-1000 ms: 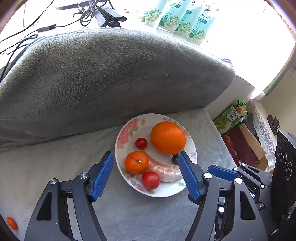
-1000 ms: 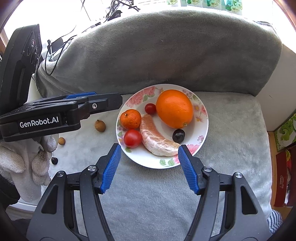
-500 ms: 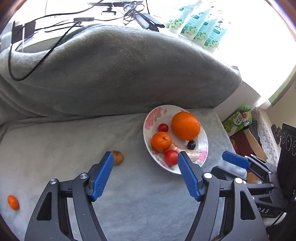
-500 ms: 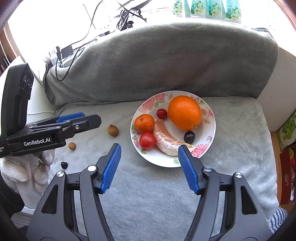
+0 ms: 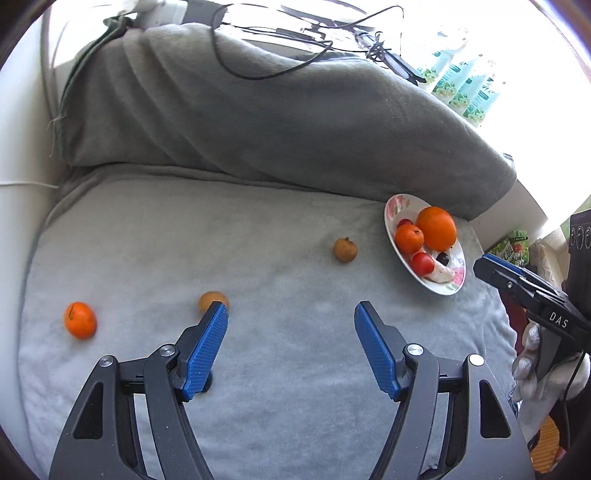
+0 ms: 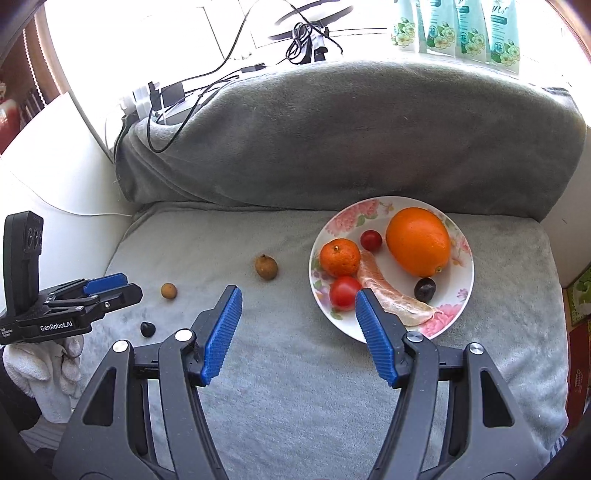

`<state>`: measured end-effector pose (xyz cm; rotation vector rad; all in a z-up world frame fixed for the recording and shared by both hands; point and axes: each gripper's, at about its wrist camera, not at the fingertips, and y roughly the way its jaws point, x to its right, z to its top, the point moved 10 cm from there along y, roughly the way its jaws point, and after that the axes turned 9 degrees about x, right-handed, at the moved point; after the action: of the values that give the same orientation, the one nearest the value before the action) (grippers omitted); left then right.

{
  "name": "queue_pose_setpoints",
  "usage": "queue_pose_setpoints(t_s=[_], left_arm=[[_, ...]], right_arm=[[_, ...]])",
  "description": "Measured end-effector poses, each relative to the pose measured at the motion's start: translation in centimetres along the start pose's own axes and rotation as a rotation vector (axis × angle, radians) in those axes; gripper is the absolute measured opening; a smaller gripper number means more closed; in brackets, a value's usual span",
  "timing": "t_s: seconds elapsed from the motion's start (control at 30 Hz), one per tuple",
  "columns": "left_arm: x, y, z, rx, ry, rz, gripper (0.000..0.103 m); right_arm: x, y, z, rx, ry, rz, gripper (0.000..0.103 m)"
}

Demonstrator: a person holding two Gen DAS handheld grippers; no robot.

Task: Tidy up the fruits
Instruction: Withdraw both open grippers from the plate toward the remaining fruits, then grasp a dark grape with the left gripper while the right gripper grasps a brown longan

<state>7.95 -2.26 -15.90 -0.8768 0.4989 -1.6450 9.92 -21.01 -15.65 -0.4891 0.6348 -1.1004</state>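
A floral plate (image 6: 461,295) (image 5: 391,210) on the grey blanket holds a big orange (image 6: 418,242), a mandarin (image 6: 340,257), two cherry tomatoes, a peeled segment (image 6: 395,295) and a dark grape. Loose on the blanket lie a brown longan (image 6: 266,267) (image 5: 345,250), a smaller one (image 6: 168,291) (image 5: 211,300), a dark fruit (image 6: 147,329) and a small mandarin (image 5: 80,320). My left gripper (image 5: 291,314) is open above the blanket, its left finger beside the smaller longan. My right gripper (image 6: 297,299) is open just left of the plate.
A tall grey blanket-covered bolster (image 6: 351,136) rises behind the seat with cables (image 6: 207,88) on it. Wipe packs (image 6: 458,29) stand at the back right. White sofa edge (image 6: 55,155) is at left; boxes (image 5: 515,249) lie past the right edge.
My left gripper has pulled back and swung left, away from the plate, bringing the loose fruits into view. My right gripper has backed off and shifted left too.
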Motion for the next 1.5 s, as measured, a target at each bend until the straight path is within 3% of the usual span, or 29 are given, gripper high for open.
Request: queue_pose_setpoints(t_s=[0.3, 0.7, 0.83, 1.0, 1.13, 1.5], left_arm=[[-4.4, -1.7, -4.3, -0.035, -0.099, 0.063, 0.071], [-5.4, -1.1, -6.0, -0.038, -0.147, 0.055, 0.051], [-5.4, -0.4, -6.1, -0.042, -0.154, 0.050, 0.041], [-5.8, 0.5, -6.2, -0.056, -0.163, 0.055, 0.040], [-6.0, 1.2, -6.4, -0.067, -0.170, 0.057, 0.039], [-6.6, 1.9, -6.8, -0.088, -0.195, 0.064, 0.033]], right_arm=[[-3.0, 2.4, -0.9, -0.084, -0.048, 0.035, 0.067], [-9.1, 5.5, -1.5, -0.163, -0.148, 0.166, 0.067], [-11.5, 6.9, -1.6, -0.189, -0.197, 0.214, 0.059], [-14.1, 9.1, -2.1, -0.232, -0.232, 0.267, 0.058], [-15.9, 11.1, -3.0, -0.282, -0.260, 0.299, 0.048], [-18.2, 15.1, -5.3, -0.367, -0.299, 0.315, 0.042]])
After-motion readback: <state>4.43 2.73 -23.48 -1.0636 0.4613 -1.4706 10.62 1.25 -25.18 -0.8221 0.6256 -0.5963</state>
